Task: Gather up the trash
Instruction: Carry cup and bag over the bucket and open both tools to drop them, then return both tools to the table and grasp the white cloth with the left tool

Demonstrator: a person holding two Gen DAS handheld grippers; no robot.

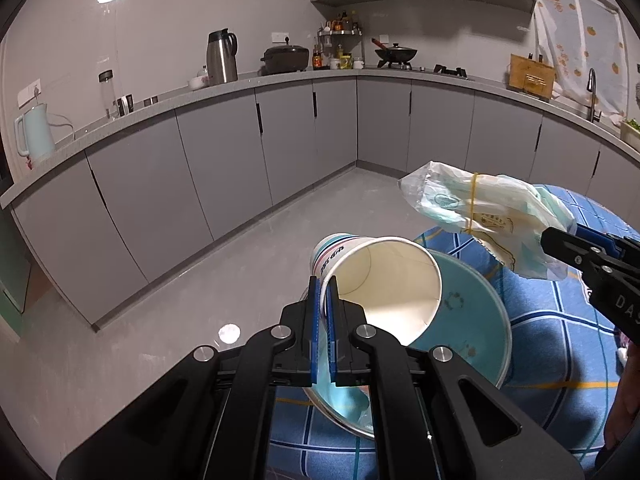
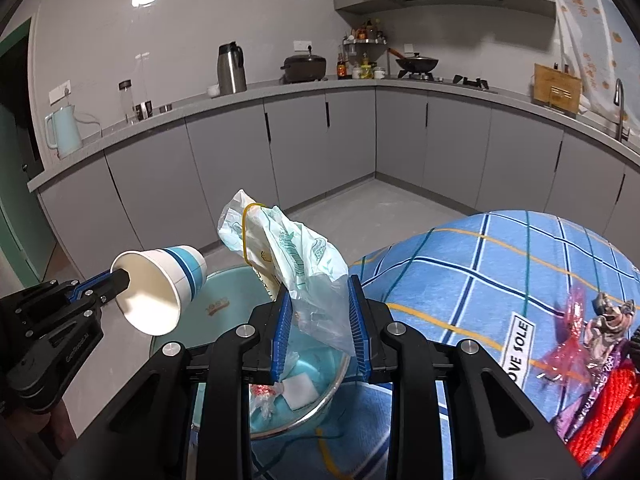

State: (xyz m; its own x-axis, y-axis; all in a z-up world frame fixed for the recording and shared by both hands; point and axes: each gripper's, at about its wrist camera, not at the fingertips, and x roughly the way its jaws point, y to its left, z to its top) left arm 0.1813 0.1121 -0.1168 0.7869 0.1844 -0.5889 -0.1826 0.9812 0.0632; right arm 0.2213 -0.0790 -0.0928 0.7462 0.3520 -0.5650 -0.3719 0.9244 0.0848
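Pointing downward, the left hand-held gripper [image 1: 323,292] pinches the thin rim of a white paper cup [image 1: 376,284], tipped on its side above a smooth turquoise bowl [image 2: 224,300]. Beside it, the right hand-held gripper [image 2: 320,312] squeezes a crinkled plastic bag [image 2: 296,264] over the same bowl.

**Cup and bag held above the basin**

The left gripper [image 1: 324,292] holds the paper cup [image 1: 380,284] by its rim, tilted, over the basin [image 1: 480,312]. To its right, the right gripper [image 2: 320,320] holds the plastic bag [image 2: 296,256] above the same basin. The basin stands on the cloth [image 2: 480,264]. More wrappers [image 2: 600,320] lie on the cloth, right of the right gripper.
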